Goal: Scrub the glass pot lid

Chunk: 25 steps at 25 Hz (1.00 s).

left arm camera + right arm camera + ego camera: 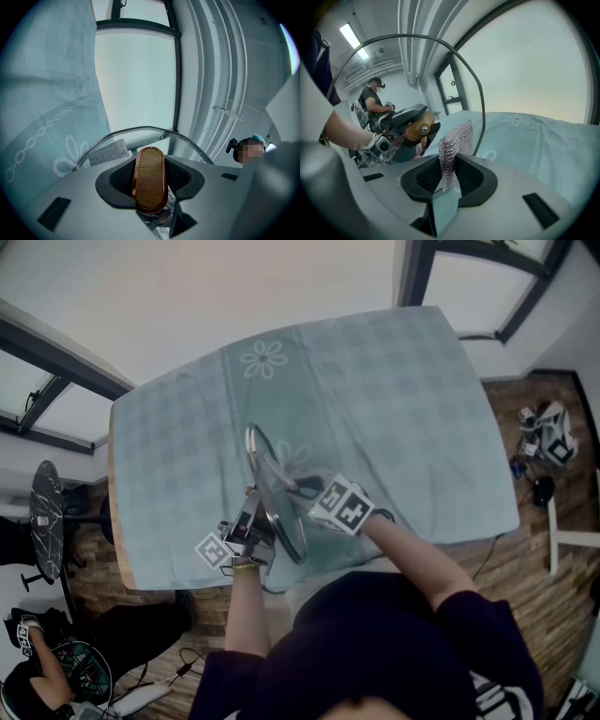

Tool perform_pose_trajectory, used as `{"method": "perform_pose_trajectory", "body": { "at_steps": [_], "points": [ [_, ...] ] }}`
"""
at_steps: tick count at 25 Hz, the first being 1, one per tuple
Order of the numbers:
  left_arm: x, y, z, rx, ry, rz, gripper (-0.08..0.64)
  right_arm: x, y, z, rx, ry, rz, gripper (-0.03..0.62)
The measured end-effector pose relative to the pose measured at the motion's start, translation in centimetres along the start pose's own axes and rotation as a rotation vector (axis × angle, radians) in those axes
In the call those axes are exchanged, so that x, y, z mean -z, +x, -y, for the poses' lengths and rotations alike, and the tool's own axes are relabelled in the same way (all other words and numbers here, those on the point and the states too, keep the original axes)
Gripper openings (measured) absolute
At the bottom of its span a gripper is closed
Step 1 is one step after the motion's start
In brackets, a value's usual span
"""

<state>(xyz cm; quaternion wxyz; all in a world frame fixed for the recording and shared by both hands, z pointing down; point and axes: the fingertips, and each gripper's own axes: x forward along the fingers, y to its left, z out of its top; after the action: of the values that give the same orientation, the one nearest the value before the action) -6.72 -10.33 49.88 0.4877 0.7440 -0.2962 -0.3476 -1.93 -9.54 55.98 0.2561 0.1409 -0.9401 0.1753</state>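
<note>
Two grips matter: my left gripper (pixel 150 187) clamps the wooden knob (pixel 150 176), holding the glass pot lid (pixel 274 491) on edge over the near side of the table (pixel 412 409). My right gripper (pixel 449 180), pinching the mesh scrubber (pixel 455 143), should press flat.

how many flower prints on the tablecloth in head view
2: a far flower print near the cloth's far edge, a middle flower print by the glass lid. Others may hide under the arms.

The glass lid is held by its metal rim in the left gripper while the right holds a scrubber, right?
Not the rim: the left gripper view shows the left gripper clamped on the wooden knob of the glass lid. The right gripper holds the scrubber.
</note>
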Motion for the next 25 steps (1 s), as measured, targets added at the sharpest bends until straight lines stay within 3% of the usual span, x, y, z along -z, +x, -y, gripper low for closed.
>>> {"method": "perform_pose_trajectory", "body": {
  "at_steps": [12, 25],
  "points": [
    [-0.2, -0.2, -0.2, 0.003, -0.008, 0.012, 0.169, 2.0, 0.1, -2.3, -0.088, -0.035, -0.020, 0.078],
    [-0.6, -0.5, -0.4, 0.009, -0.031, 0.048, 0.169, 2.5, -1.7, -6.3, -0.247, -0.074, -0.056, 0.083]
  ]
}}
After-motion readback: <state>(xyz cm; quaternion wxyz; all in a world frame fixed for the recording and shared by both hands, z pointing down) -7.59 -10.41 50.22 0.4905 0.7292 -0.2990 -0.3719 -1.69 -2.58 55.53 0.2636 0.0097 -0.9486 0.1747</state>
